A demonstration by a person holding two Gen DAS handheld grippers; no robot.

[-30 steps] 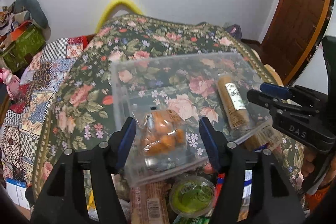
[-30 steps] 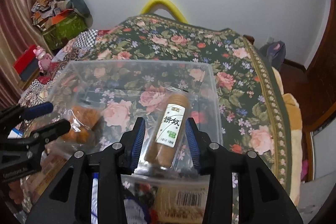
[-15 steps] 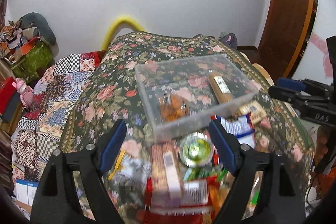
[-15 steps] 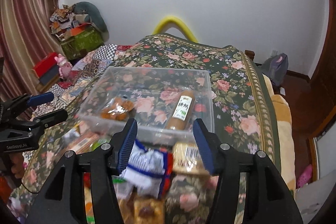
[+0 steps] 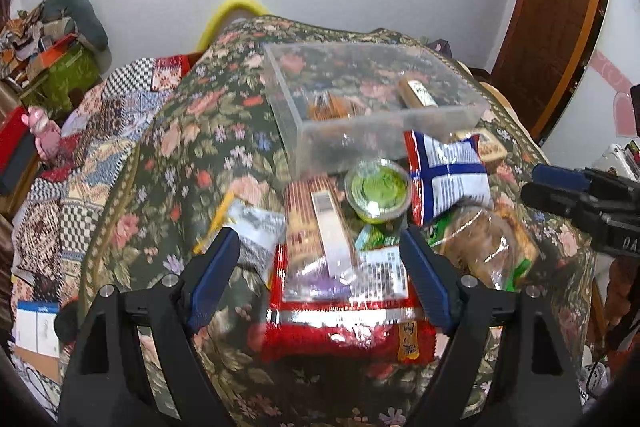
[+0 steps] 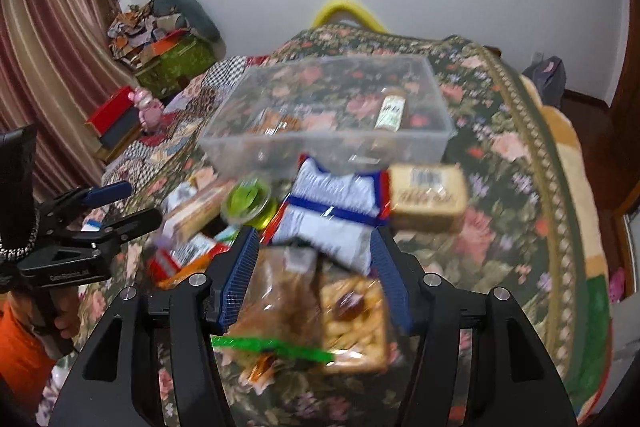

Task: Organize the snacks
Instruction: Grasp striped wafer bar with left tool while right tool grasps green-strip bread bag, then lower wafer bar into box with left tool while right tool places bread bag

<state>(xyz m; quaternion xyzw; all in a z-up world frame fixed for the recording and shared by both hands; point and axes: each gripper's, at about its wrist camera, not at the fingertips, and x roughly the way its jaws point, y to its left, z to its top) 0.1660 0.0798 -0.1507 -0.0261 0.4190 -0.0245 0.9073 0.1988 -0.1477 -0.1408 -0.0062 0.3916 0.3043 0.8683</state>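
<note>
Both tongs hang spread wide, holding nothing, above a heap of snacks on a floral bedspread (image 5: 168,147). The left tongs (image 5: 320,267) frame a red packet (image 5: 344,323); the right tongs (image 6: 314,271) frame a clear bag of biscuits (image 6: 352,319). Just beyond the heap sits a clear plastic box (image 6: 328,147) (it holds an orange snack bag (image 5: 330,107) and a brown roll (image 6: 390,111)). A green cup (image 5: 378,193) touches the box's near wall.
</note>
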